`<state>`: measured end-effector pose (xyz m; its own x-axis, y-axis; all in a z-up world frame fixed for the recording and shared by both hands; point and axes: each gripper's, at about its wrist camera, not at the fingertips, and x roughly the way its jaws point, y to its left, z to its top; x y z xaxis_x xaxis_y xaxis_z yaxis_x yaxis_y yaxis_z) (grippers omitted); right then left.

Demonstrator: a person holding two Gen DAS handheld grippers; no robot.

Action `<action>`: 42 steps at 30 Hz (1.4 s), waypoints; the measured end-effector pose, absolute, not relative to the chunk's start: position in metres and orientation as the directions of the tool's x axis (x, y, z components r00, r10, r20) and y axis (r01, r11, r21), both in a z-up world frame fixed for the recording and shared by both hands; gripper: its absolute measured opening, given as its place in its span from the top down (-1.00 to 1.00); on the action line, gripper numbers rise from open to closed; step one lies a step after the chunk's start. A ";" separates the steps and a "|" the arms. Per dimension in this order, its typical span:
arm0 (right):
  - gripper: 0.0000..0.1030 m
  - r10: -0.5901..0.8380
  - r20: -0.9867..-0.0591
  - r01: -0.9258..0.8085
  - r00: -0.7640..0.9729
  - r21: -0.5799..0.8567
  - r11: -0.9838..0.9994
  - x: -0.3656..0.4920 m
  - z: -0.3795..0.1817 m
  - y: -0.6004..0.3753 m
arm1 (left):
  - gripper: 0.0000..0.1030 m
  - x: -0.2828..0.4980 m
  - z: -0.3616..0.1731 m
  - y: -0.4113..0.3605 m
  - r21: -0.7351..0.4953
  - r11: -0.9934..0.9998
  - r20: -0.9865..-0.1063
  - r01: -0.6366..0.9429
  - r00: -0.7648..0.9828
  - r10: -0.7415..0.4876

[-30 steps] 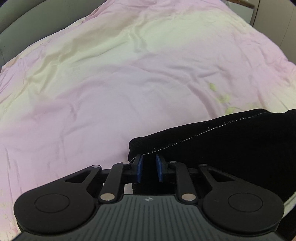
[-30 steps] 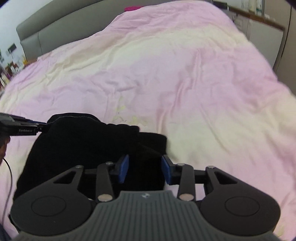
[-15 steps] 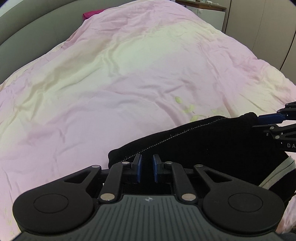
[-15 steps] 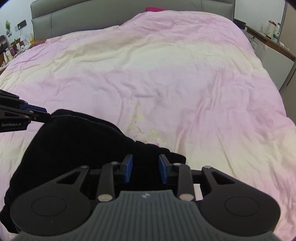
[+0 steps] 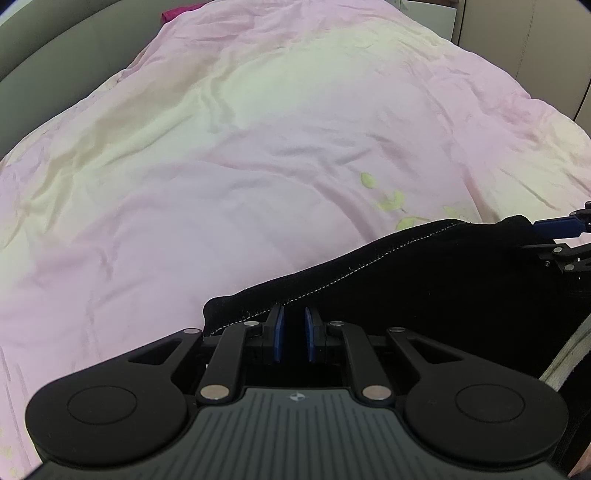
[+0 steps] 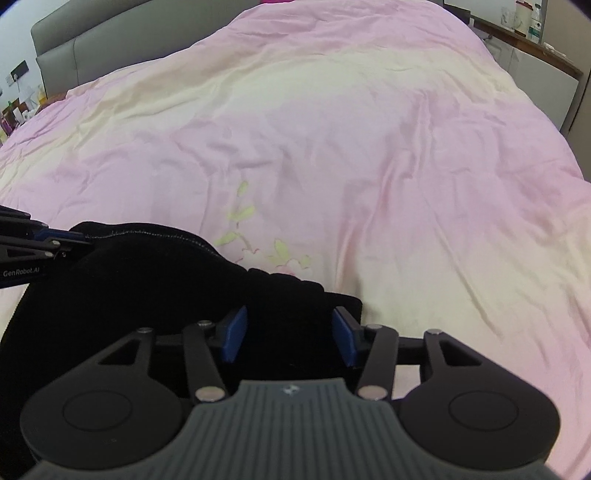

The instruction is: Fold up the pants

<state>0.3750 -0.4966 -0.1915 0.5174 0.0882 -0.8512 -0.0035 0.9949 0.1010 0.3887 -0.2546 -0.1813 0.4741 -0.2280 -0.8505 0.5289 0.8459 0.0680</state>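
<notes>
The black pants [image 5: 424,280] lie bunched on a pink duvet [image 5: 258,166], a stitched hem running along their far edge. My left gripper [image 5: 293,334] is shut on the pants' left corner, its blue pads pinching the cloth. In the right wrist view the pants [image 6: 140,280] fill the lower left. My right gripper [image 6: 290,334] straddles their right edge with its jaws spread apart, cloth between them but not pinched. Each gripper shows at the edge of the other's view: the right one [image 5: 565,236] and the left one [image 6: 40,243].
The duvet [image 6: 351,147] covers the whole bed, with a small leaf print [image 6: 255,236] just beyond the pants. A grey headboard [image 6: 85,48] stands at the far end. A nightstand with bottles [image 6: 532,26] stands at the far right.
My right gripper's jaws have opened wider than half a second ago. My left gripper stays shut on the pants. Both views have shifted slightly over the bed.
</notes>
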 end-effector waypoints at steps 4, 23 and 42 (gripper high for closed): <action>0.20 0.076 -0.843 -0.009 0.533 0.084 0.996 0.363 -0.168 -0.487 | 0.72 0.373 -0.159 -0.233 0.011 0.863 -0.827 0.505 0.490 -0.276; 0.50 0.032 -0.850 0.046 0.526 0.065 0.997 0.201 -0.179 -0.473 | 0.70 0.230 -0.206 -0.171 -0.077 0.846 -0.862 0.527 0.392 -0.322; 0.44 -0.026 -0.853 0.159 0.522 0.067 0.985 0.201 -0.194 -0.466 | 0.47 0.149 -0.204 -0.139 0.087 0.885 -0.815 0.458 0.544 -0.201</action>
